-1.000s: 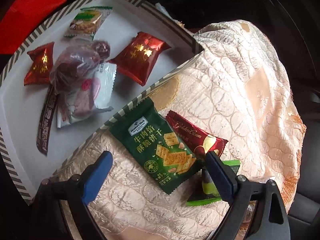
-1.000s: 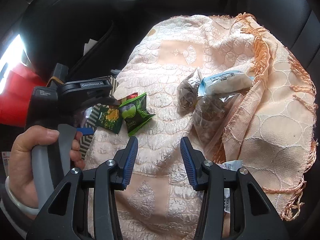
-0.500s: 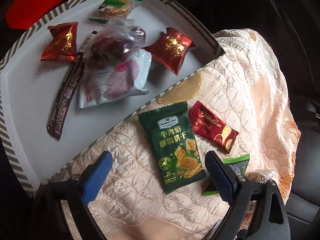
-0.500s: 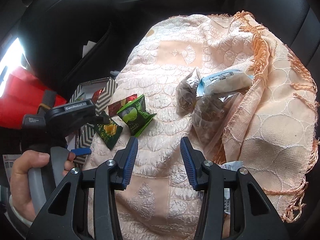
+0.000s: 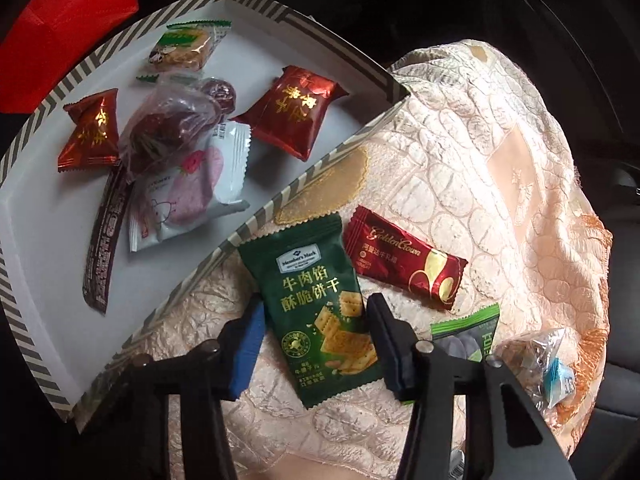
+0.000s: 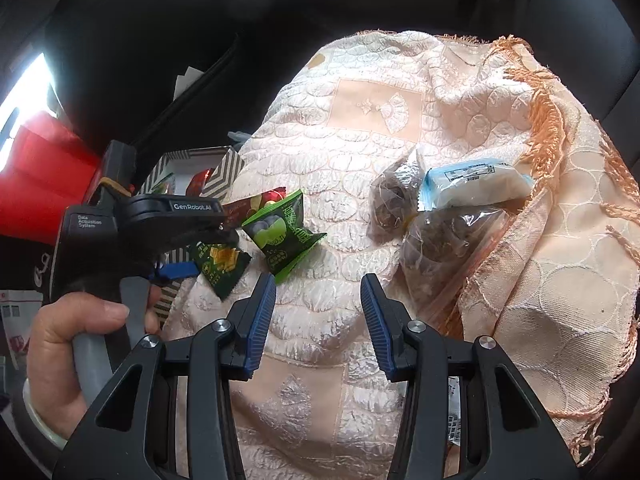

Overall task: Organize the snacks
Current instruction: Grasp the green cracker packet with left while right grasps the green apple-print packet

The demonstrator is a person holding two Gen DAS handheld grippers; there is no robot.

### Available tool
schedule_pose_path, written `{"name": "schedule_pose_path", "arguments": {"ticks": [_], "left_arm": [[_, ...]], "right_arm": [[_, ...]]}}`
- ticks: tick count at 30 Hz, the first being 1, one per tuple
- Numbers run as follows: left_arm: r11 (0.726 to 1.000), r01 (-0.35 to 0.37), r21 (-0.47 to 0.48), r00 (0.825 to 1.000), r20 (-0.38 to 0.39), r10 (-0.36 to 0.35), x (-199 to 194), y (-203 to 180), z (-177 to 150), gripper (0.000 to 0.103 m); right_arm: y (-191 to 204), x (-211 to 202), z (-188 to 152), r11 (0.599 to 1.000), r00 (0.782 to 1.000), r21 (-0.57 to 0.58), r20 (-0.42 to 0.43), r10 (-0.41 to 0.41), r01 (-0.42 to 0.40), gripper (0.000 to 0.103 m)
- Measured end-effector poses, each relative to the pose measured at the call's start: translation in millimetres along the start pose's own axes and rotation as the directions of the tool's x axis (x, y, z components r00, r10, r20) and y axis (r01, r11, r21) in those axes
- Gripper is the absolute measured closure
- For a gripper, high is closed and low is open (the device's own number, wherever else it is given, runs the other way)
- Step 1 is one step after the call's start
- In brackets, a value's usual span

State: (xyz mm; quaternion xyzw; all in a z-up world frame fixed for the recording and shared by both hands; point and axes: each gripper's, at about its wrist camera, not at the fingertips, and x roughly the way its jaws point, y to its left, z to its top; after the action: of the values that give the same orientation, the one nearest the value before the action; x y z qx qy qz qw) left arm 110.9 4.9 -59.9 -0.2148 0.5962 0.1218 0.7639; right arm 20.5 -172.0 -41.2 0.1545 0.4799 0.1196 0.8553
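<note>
My left gripper (image 5: 314, 312) is shut on the dark green cracker packet (image 5: 316, 300), with a blue pad on each side of its lower half; in the right wrist view the packet (image 6: 220, 266) looks lifted off the cloth. A red Golden Crown bar (image 5: 404, 258) and a green-and-black packet (image 5: 466, 334) lie beside it on the peach cloth (image 5: 480, 152). The striped-rim white tray (image 5: 40, 216) holds several snacks. My right gripper (image 6: 318, 300) is open and empty above the cloth, near the green packet (image 6: 280, 236).
On the right of the cloth lie a white-and-blue packet (image 6: 476, 186) and clear bags of dark snacks (image 6: 444, 240). A red bag (image 6: 36, 184) stands behind the tray. Dark car seat surrounds the cloth, which has a fringed edge (image 6: 548, 116).
My left gripper moved forward over the green cracker packet and closed on it. The right gripper has barely moved and stayed open.
</note>
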Motion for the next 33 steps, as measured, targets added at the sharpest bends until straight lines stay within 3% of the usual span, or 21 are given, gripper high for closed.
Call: {"name": "schedule_pose_path", "arguments": {"ticks": [5,10,13,20,22,23,24,33], "left_arm": [[0.998,0.029,0.064,0.999,0.012,-0.030,-9,5,-7,0.053],[0.989,0.044,0.141,0.996,0.065,-0.054,-37,18,-16,0.055],[0.981,0.029,0.193,0.992,0.112,-0.052,-56,28,-20,0.055],[0.963,-0.043,0.266,0.981,0.192,-0.010,-70,52,-23,0.055],[0.963,-0.051,0.266,0.981,0.195,-0.002,-69,56,-24,0.055],[0.962,-0.053,0.266,0.981,0.193,0.000,-67,58,-23,0.055],[0.962,-0.056,0.269,0.981,0.193,0.003,-66,61,-23,0.055],[0.957,-0.069,0.281,0.974,0.228,0.003,-67,62,-25,0.055]], "right_arm": [[10,6,10,0.998,1.000,-0.054,0.019,0.010,-0.009,0.059],[36,30,22,0.974,0.999,-0.225,0.005,-0.038,0.038,0.059],[42,51,29,0.968,0.998,-0.248,-0.051,-0.032,0.019,0.047],[58,90,39,0.939,0.990,-0.340,-0.098,-0.098,0.059,0.047],[55,99,40,0.948,0.985,-0.316,-0.144,-0.097,0.047,0.049],[51,100,40,0.957,0.986,-0.287,-0.148,-0.082,0.036,0.061],[47,99,40,0.963,0.987,-0.266,-0.139,-0.079,0.040,0.065],[51,50,27,0.979,0.999,-0.202,-0.041,-0.027,0.019,0.067]]}}
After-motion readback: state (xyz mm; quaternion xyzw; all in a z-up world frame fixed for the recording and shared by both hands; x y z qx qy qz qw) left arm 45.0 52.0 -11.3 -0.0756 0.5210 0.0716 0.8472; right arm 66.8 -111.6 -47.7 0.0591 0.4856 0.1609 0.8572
